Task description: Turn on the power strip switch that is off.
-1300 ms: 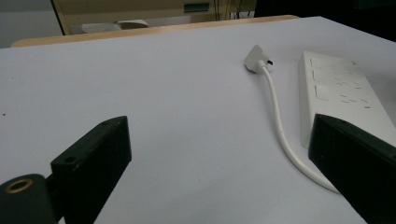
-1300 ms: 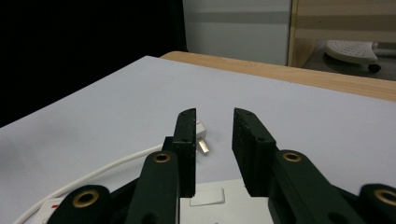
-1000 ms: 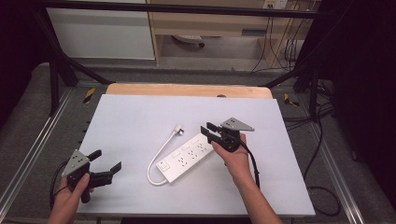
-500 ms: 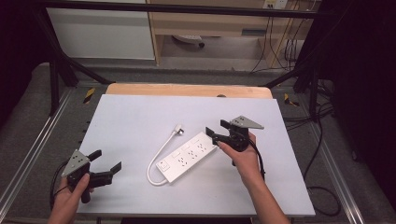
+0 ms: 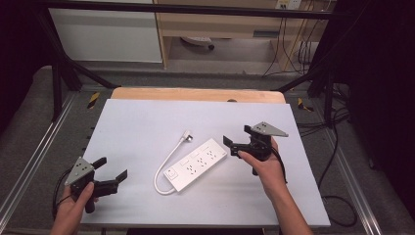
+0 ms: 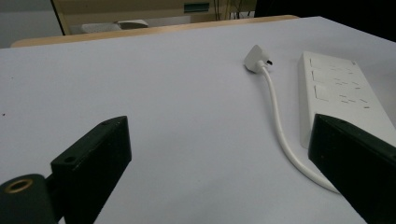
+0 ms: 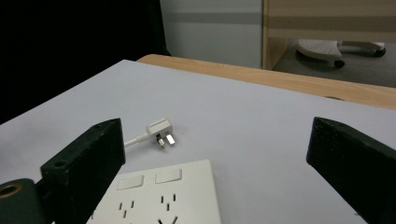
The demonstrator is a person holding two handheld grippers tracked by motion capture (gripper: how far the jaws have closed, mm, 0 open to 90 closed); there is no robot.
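A white power strip (image 5: pixel 196 163) lies slanted in the middle of the white tabletop (image 5: pixel 142 117). Its cable (image 5: pixel 165 166) curves off the near end up to the white plug (image 5: pixel 187 134). My right gripper (image 5: pixel 238 136) hovers just right of the strip's far end; its jaws have just been opening and now stand open with nothing between them. The right gripper view looks over the strip's sockets (image 7: pixel 161 198) toward the plug (image 7: pixel 160 129). My left gripper (image 5: pixel 111 168) rests open at the front left, well apart from the strip (image 6: pixel 343 95), cable (image 6: pixel 279 119) and plug (image 6: pixel 256 59).
A wooden table edge (image 5: pixel 195 94) runs along the back of the white top. Metal frame rails (image 5: pixel 39 147) flank both sides. Cables (image 5: pixel 337 161) hang off the right. A shelf unit (image 5: pixel 220 29) stands on the floor behind.
The right gripper has drawn back to the right, off the far end of the power strip, and its jaws have opened wide. The left gripper has stayed put.
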